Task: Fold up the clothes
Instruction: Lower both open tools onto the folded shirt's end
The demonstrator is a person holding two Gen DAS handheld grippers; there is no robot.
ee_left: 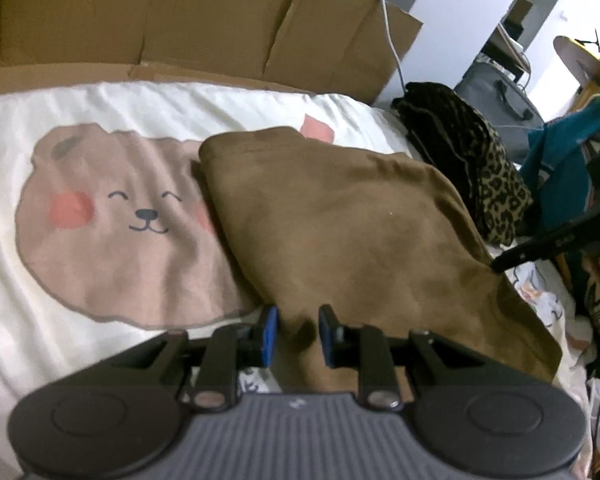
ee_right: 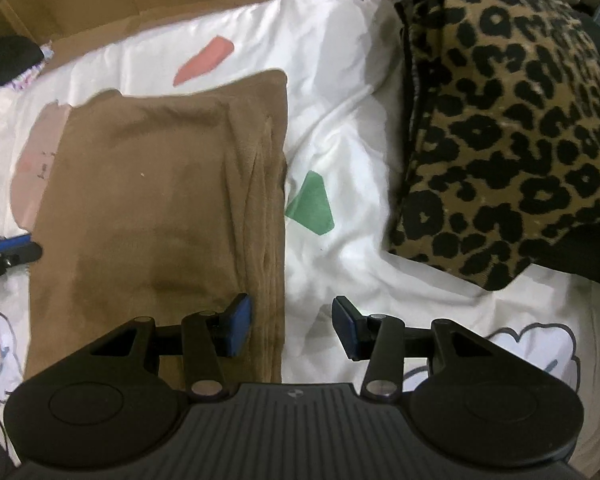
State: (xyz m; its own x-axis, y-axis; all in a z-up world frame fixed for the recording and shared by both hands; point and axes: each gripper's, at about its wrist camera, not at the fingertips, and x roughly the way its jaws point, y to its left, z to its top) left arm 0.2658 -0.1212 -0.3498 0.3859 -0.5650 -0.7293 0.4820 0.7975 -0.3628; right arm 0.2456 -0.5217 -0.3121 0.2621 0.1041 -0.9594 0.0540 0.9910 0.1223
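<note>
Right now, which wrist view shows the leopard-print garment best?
The right wrist view: the leopard-print garment fills its upper right, pattern sharp. In the left wrist view it is a small, partly dark heap beyond the brown garment.

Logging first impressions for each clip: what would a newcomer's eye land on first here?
Probably the folded brown garment lying in the middle of the white bedsheet, partly covering the smiling bear print. Next, the leopard-print garment heaped on the bed, apart from it to the right. Both claws, left and right, stand open at the brown garment's near edge, gripping nothing.
</note>
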